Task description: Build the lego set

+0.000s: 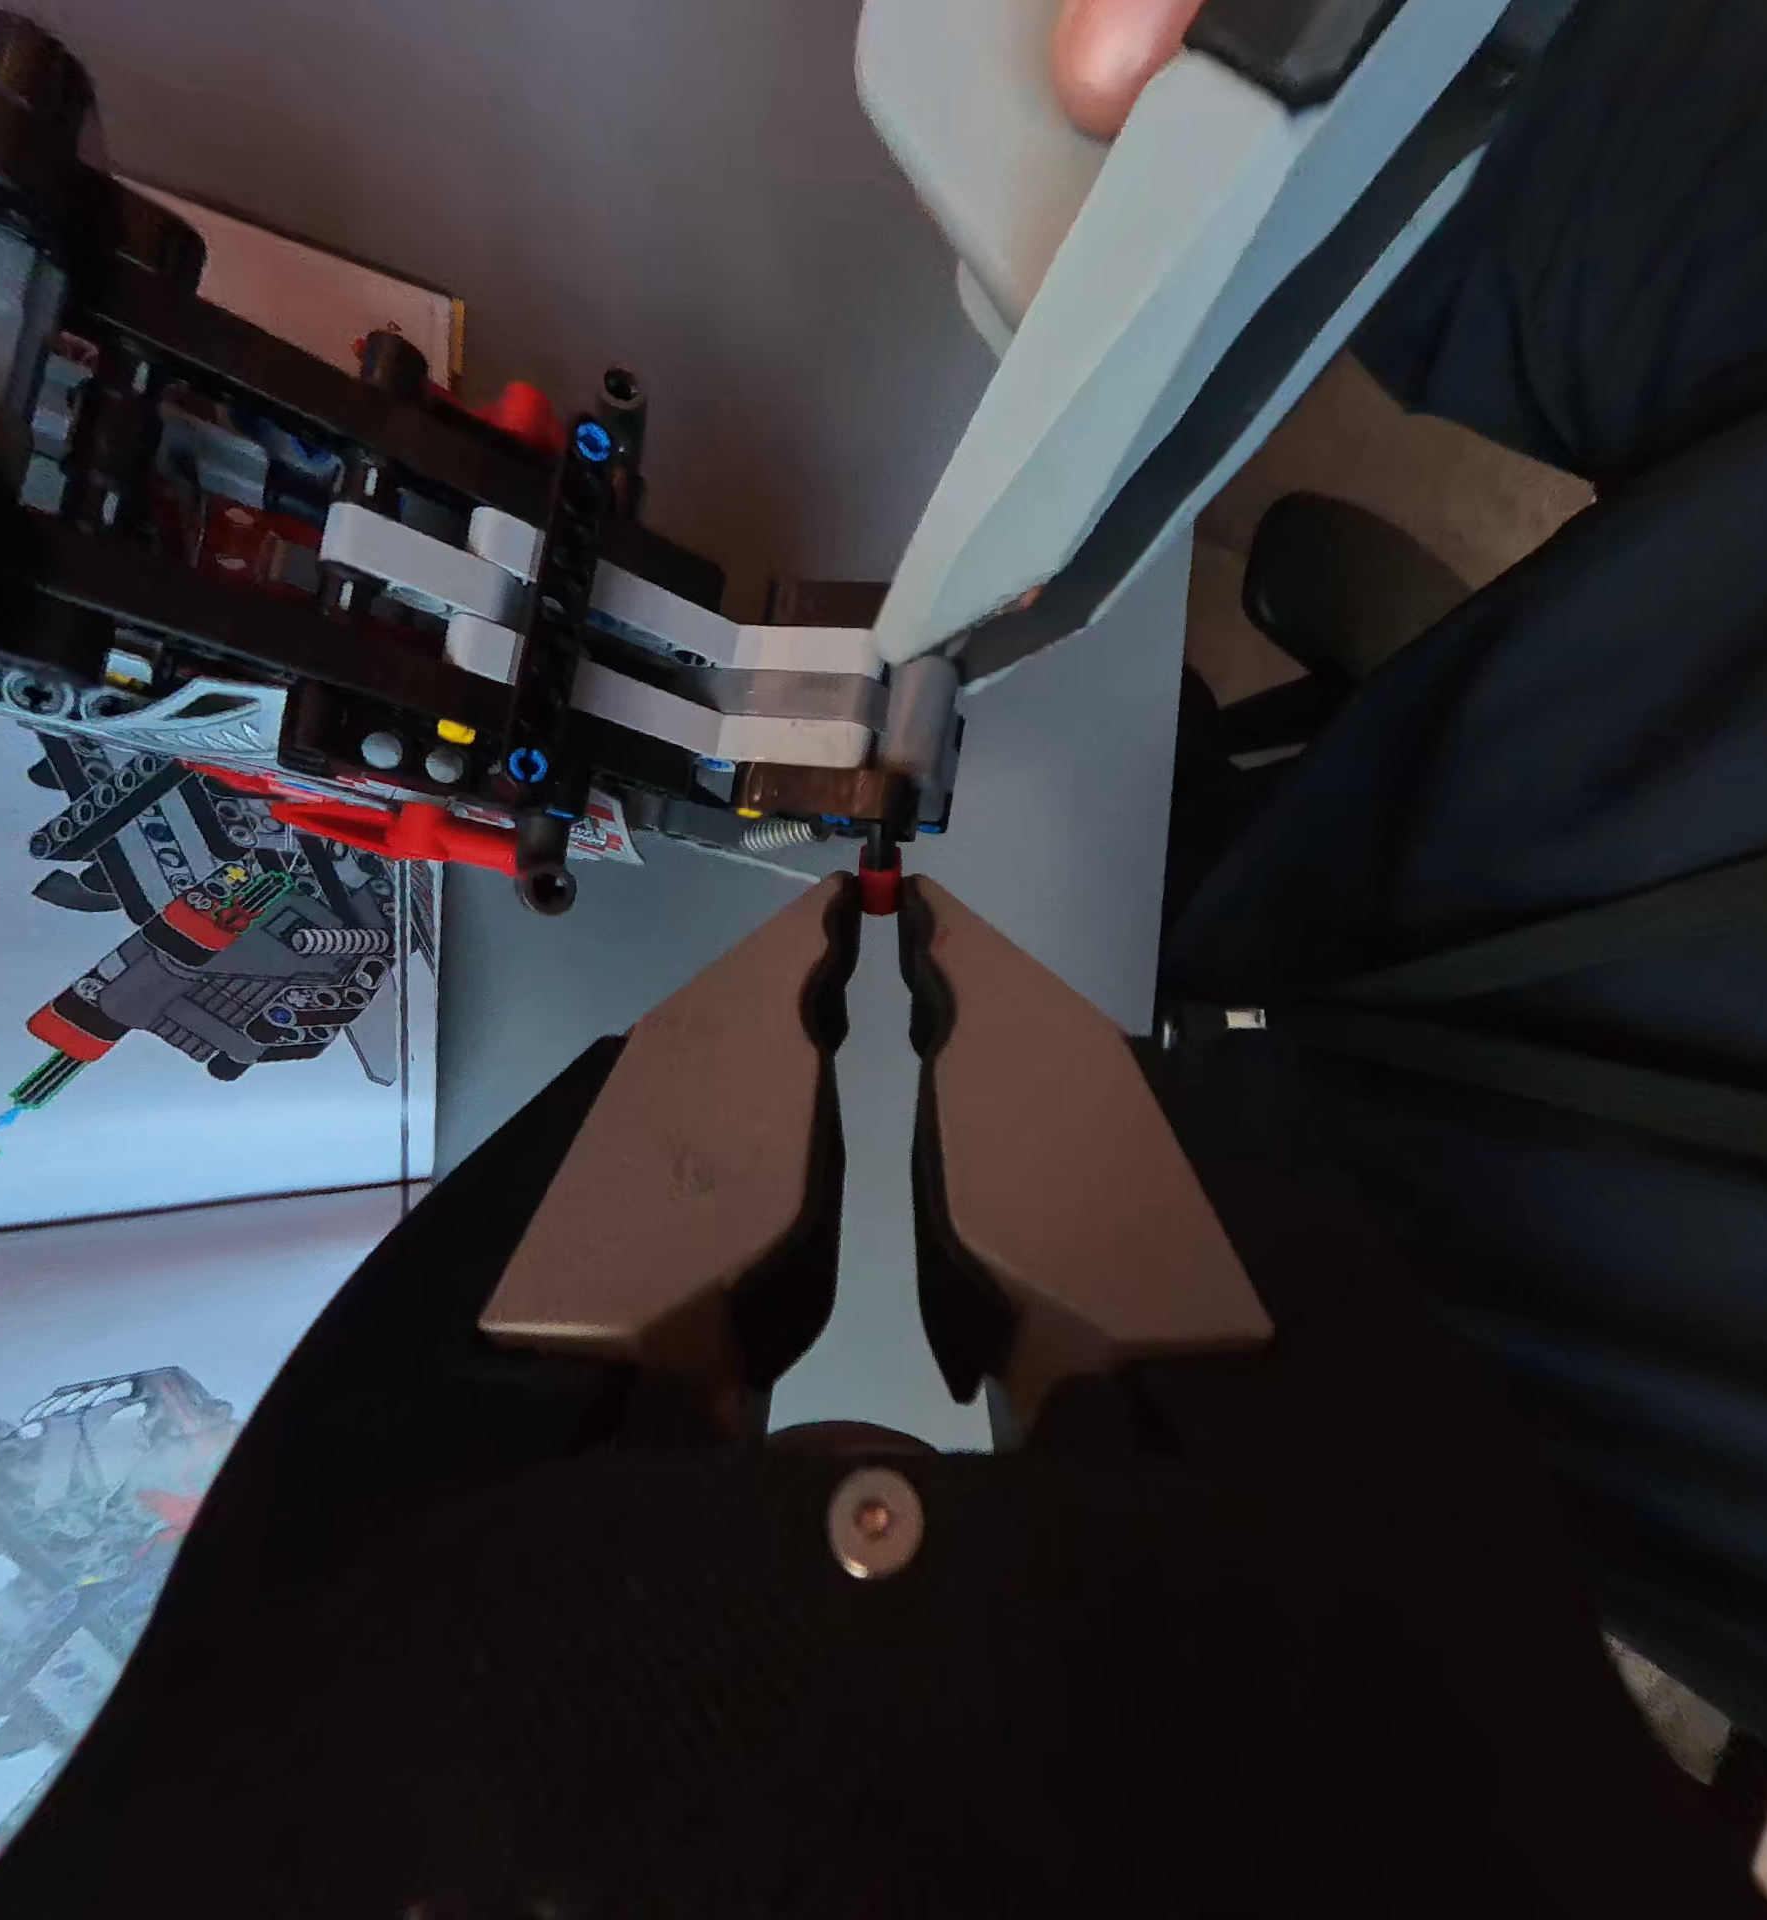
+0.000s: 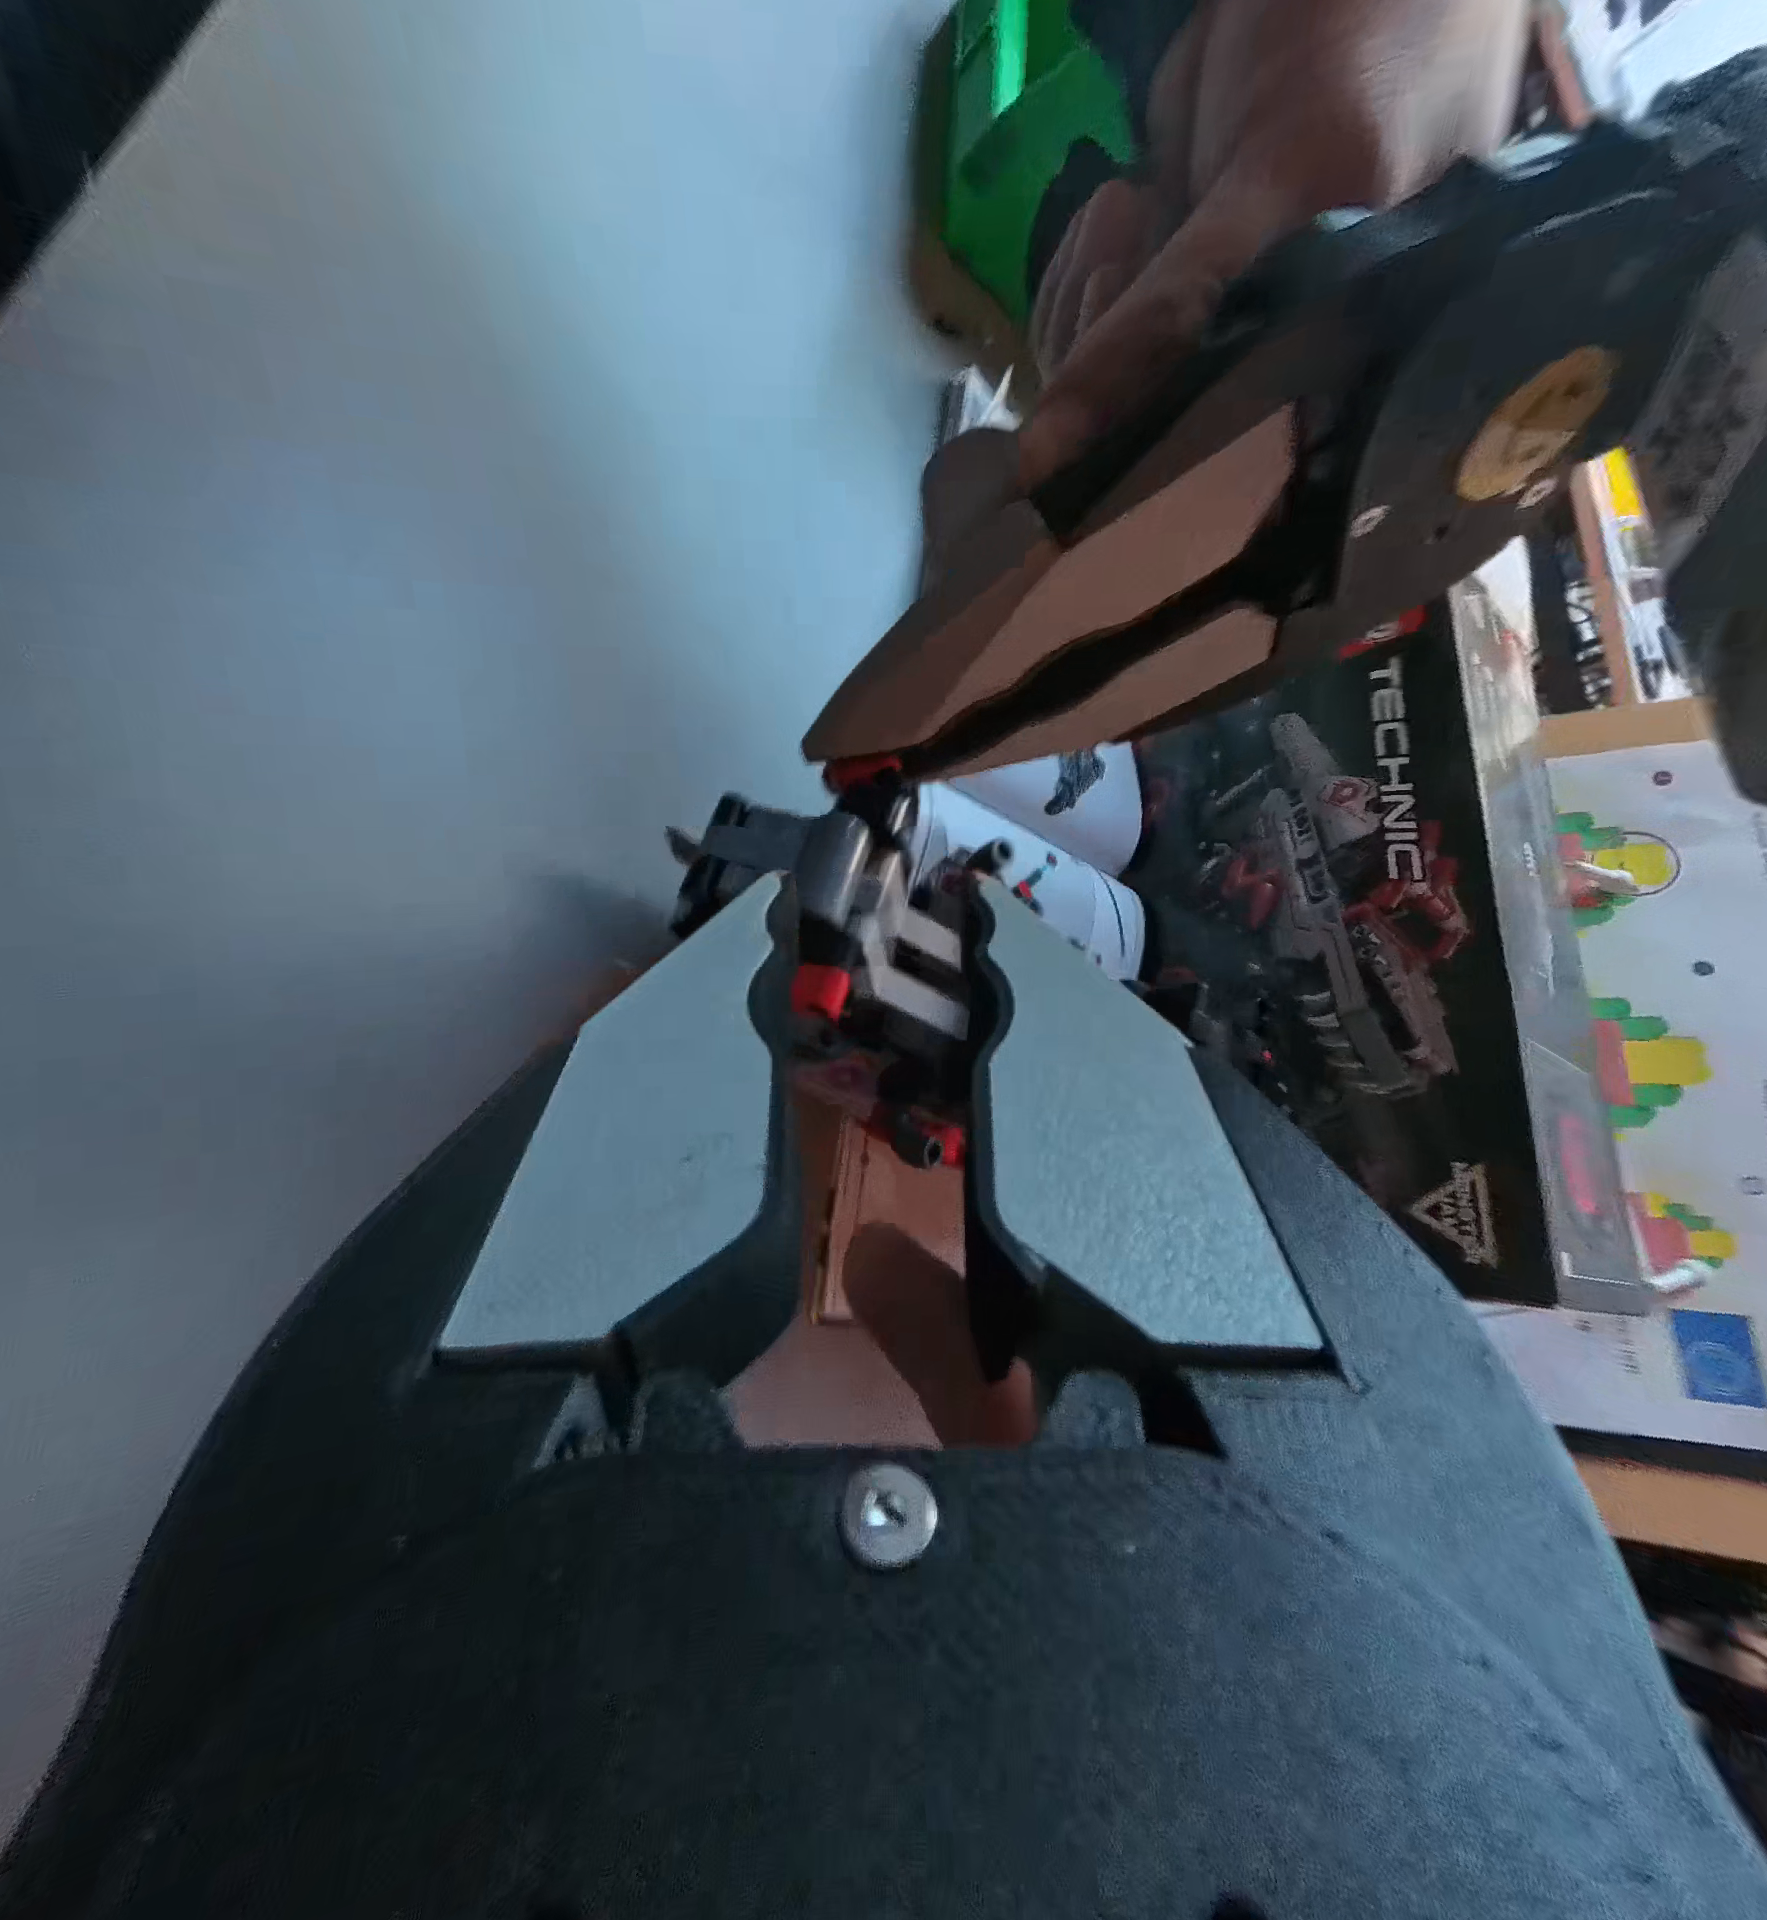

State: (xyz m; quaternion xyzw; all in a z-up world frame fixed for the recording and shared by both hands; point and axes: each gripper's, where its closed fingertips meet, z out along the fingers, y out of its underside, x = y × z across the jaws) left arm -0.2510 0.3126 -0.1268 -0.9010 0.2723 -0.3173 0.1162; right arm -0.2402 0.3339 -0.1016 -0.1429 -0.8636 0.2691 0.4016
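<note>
The black, white and red Lego model (image 1: 505, 623) is held in the air, stretching left in the left wrist view. My left gripper (image 1: 877, 896), with brown fingers, is shut on a small red bush (image 1: 878, 888) on a thin black axle that sticks out of the model's near end. My right gripper (image 2: 879, 904), with grey fingers, is shut on that same end of the model (image 2: 889, 966). It enters the left wrist view from the top right (image 1: 926, 649). The left gripper (image 2: 843, 764) and the red bush (image 2: 863, 771) show above the model in the right wrist view.
An open instruction booklet (image 1: 183, 987) lies on the white table (image 2: 339, 520) under the model. The set's dark box (image 2: 1378, 935), a sheet with coloured brick pictures (image 2: 1689, 1039) and a green object (image 2: 1014, 135) stand behind. A person's dark clothing (image 1: 1533, 831) fills the right. My two grippers' fingertips are within a few centimetres of each other.
</note>
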